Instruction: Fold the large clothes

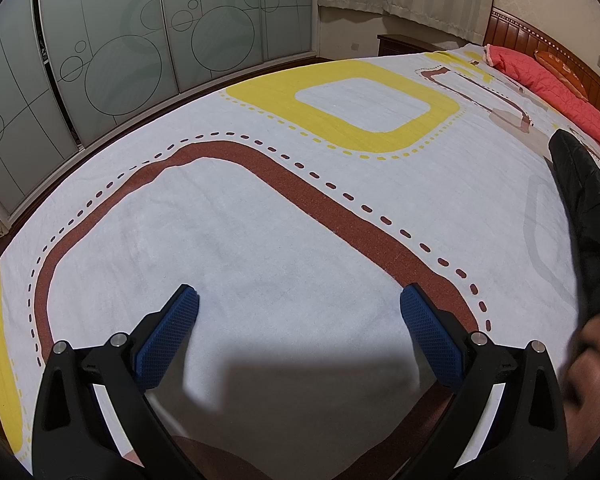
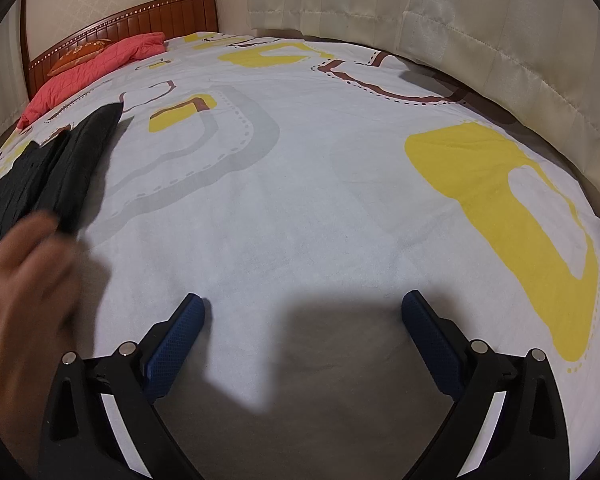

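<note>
A black garment lies bunched at the right edge of the left wrist view, on the patterned bed sheet. A blurred bare hand touches its near end. In the right wrist view the same black garment lies at the left, with the hand on it. My left gripper hovers open over bare sheet, well left of the garment. My right gripper is open too, over bare sheet to the right of the garment. Neither gripper holds anything.
A pink quilt and an orange pillow lie by the wooden headboard. Sliding wardrobe doors stand beyond the bed's far edge in the left wrist view. Curtains hang close behind the bed in the right wrist view.
</note>
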Tool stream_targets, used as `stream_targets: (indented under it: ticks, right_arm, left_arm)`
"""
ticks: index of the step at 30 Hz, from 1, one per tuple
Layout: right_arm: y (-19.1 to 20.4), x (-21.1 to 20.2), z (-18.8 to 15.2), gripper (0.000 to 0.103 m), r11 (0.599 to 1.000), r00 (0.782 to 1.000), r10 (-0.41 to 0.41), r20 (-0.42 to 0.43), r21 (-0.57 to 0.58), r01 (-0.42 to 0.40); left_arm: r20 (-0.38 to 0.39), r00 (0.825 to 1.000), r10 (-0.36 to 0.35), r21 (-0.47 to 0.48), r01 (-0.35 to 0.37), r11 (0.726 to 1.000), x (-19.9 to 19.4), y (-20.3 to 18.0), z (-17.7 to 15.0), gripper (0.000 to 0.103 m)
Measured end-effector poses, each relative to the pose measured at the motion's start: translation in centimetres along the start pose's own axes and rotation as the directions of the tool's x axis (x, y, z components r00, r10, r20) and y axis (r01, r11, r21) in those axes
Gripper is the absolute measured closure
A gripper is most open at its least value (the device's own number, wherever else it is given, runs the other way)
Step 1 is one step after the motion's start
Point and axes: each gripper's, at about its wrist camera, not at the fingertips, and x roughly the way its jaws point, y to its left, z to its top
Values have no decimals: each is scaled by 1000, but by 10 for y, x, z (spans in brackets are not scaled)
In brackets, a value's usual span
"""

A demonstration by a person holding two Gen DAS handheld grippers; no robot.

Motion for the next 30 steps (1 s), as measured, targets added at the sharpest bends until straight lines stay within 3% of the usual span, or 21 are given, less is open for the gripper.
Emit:
stream_targets:
  ticks: [30]
  right_arm:
    - [-1, 1, 2, 5, 1000, 1000, 2, -2, 0, -2]
  left_arm:
    - [0, 1000, 2, 1, -2, 1000, 0, 0, 0, 2]
